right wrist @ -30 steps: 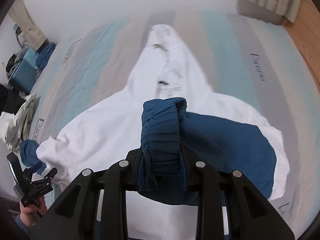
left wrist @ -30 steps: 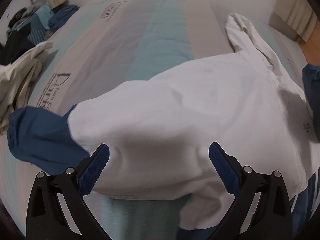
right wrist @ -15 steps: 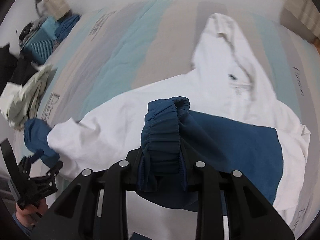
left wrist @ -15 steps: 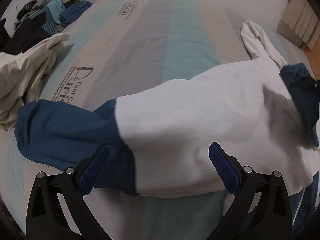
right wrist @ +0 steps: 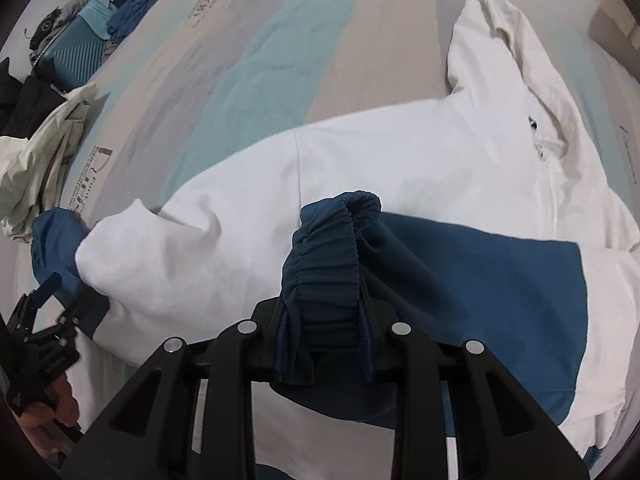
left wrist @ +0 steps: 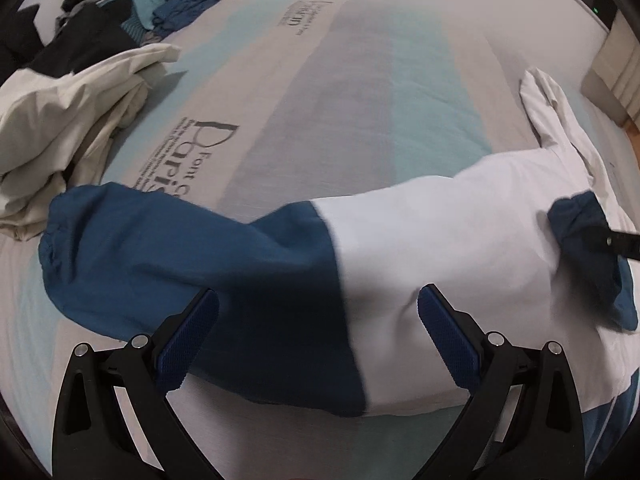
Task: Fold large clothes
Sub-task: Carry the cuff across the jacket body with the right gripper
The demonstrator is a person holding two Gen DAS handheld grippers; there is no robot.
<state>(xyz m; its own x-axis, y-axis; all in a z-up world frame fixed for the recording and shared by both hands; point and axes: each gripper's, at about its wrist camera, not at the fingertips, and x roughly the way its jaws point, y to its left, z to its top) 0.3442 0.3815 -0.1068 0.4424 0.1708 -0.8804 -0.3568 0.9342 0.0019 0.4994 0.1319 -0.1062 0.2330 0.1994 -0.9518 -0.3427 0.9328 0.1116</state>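
Covering nearly the whole field is a bed under a striped cover of grey, pale teal and beige bands with printed lettering [left wrist: 224,148]; lying spread across it is the white hooded jacket with dark blue lower sleeves [right wrist: 392,168], its hood [right wrist: 504,44] pointing away toward the far edge of the bed; sitting at the bed's left side is a crumpled cream-coloured garment [left wrist: 68,120], with a heap of dark and teal clothing [left wrist: 100,28] behind it; a teal ribbed suitcase [right wrist: 68,58] is showing beside that heap in the right wrist view.

One blue sleeve is lying stretched out to the left, its elastic cuff [left wrist: 50,240] resting near the cream garment; the left gripper [left wrist: 318,316] is hanging over this sleeve where blue meets white, its blue-padded fingers [left wrist: 192,332] standing wide apart and gripping nothing; whether they are touching the cloth I cannot tell.

The other blue sleeve is being folded across the white chest; the right gripper [right wrist: 326,320] is pinching its gathered elastic cuff [right wrist: 328,256], fingers clamped close on the bunched fabric; a person's hand [right wrist: 44,420] is holding the left gripper's handle at the frame's lower left.
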